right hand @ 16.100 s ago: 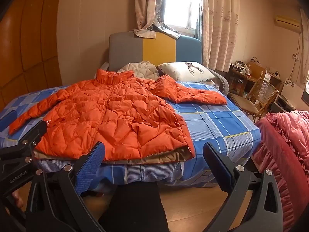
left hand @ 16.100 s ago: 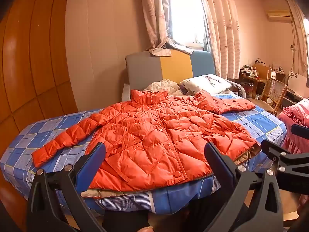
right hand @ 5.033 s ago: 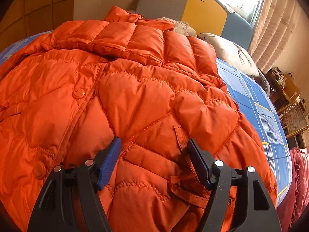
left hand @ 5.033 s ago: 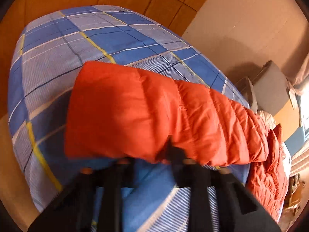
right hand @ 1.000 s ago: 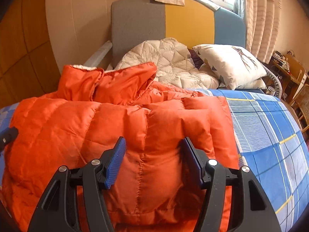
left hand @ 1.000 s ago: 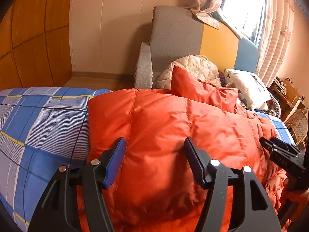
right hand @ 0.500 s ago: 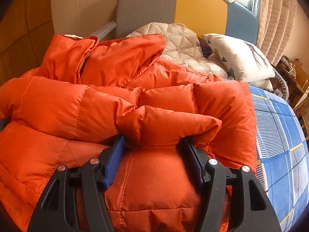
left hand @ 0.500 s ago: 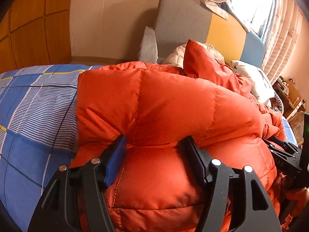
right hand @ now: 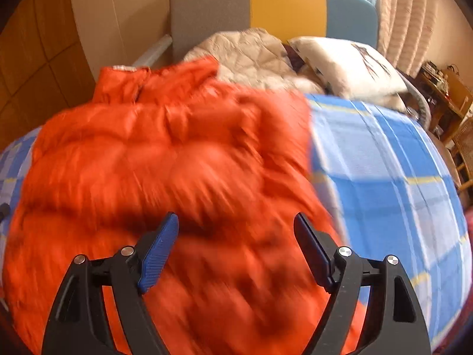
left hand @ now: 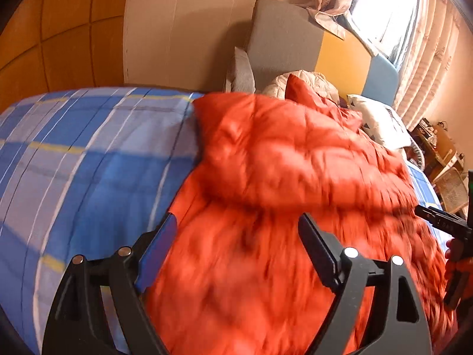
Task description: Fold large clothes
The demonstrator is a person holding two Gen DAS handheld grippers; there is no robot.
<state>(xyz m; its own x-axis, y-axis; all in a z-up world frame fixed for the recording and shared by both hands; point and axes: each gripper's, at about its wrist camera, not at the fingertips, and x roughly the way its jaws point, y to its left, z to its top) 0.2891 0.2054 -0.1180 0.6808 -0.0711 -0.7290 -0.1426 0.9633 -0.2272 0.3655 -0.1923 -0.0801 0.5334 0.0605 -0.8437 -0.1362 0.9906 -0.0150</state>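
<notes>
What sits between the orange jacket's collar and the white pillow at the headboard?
A beige quilted garment lies bunched between the orange jacket collar and the white pillow; the right wrist view shows it best.

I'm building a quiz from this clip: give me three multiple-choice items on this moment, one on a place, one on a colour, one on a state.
1. Where does the puffy orange quilted jacket lie?
A. on the blue plaid bedsheet
B. on a wicker chair
C. on the floor

2. What colour is the middle panel of the padded headboard?
A. green
B. yellow
C. red

3. How do the jaws of the left gripper and the right gripper stand?
A. both clamped on fabric
B. one clamped, one apart
C. both apart, nothing pinched

Answers: 1 A, the jacket rests on the plaid sheet; 2 B, yellow sits between grey and blue; 3 C, their jaws have just been opening, the pads clear of the fabric.
</notes>
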